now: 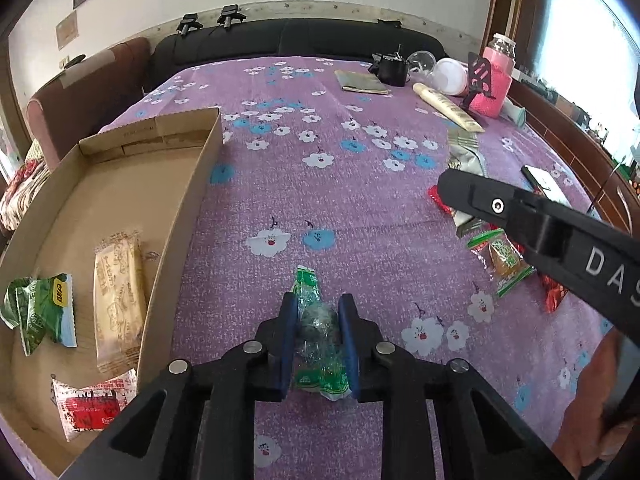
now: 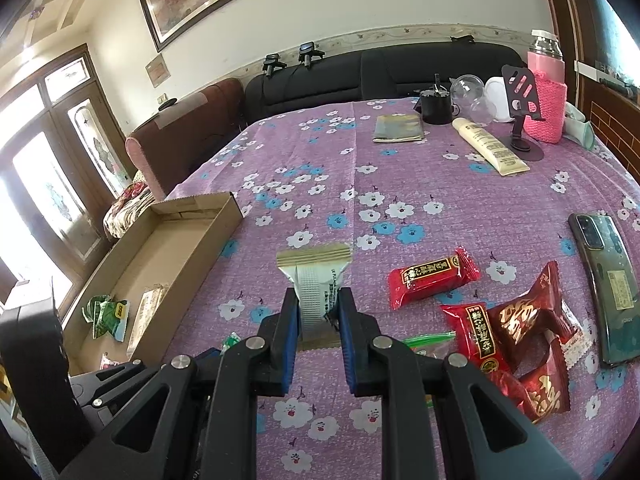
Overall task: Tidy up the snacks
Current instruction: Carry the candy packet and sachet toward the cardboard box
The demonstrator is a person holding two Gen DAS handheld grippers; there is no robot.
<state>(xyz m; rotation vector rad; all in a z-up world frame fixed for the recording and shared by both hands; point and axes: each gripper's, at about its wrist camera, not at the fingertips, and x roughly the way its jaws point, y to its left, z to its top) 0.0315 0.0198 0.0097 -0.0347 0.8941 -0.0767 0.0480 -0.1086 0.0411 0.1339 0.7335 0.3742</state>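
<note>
Both grippers tilt downward over the purple cloth. The left gripper (image 1: pixel 318 344) pinches a green snack (image 1: pixel 316 336), lower centre, lengthwise up-frame. The right gripper (image 2: pixel 319 320) pinches a white packet (image 2: pixel 316 288), likewise.

Cardboard tray (image 2: pixel 192 236) at the table's (image 2: pixel 360 184) left edge holding wrapped snacks (image 1: pixel 118 300); loose snack packets (image 2: pixel 480 320) on the right, phone (image 2: pixel 604 288) beyond them.

Two fisheye wrist views look steeply down, close over a purple floral table (image 1: pixel 360 208). Both face the black sofa (image 2: pixel 400 72) and share the cardboard box (image 1: pixel 120 208) at left.
</note>
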